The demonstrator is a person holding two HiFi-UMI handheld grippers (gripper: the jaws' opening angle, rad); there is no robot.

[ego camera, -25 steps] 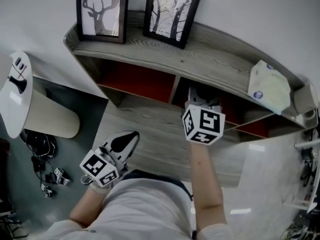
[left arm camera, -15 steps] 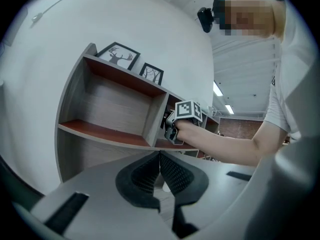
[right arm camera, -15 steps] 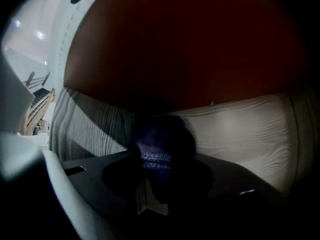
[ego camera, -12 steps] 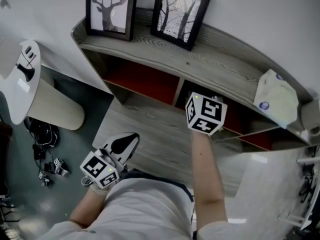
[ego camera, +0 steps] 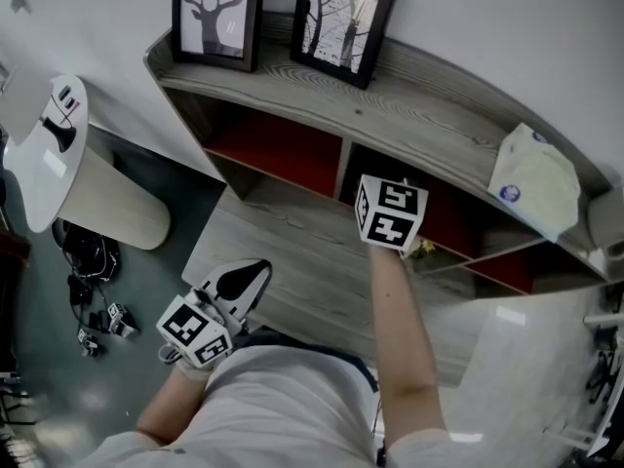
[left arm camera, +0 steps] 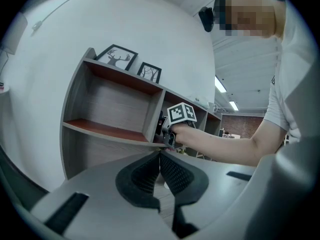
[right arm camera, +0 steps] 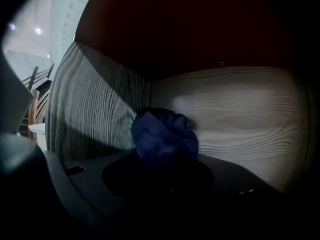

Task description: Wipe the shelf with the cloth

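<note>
A bunched blue cloth (right arm camera: 165,136) is clamped in my right gripper (right arm camera: 163,160), whose jaws are shut on it. The cloth rests against the pale wood floor of a compartment of the grey shelf unit (ego camera: 429,115), beside a grey side wall (right arm camera: 95,104) with a dark red back panel above. In the head view only the right gripper's marker cube (ego camera: 390,213) shows, at the mouth of the middle compartment; the cloth is hidden there. My left gripper (ego camera: 244,276) hangs low by the person's waist, shut and holding nothing (left arm camera: 160,171).
Two framed pictures (ego camera: 214,13) (ego camera: 341,22) stand on the shelf top, and a white packet (ego camera: 534,178) lies at its right end. A white round table (ego camera: 44,154) and cables (ego camera: 93,310) are on the floor at left. A small yellowish thing (ego camera: 421,250) sits by the right gripper.
The right gripper's cube has shifted slightly up and left at the compartment mouth, still holding the cloth. The left gripper has stayed where it was.
</note>
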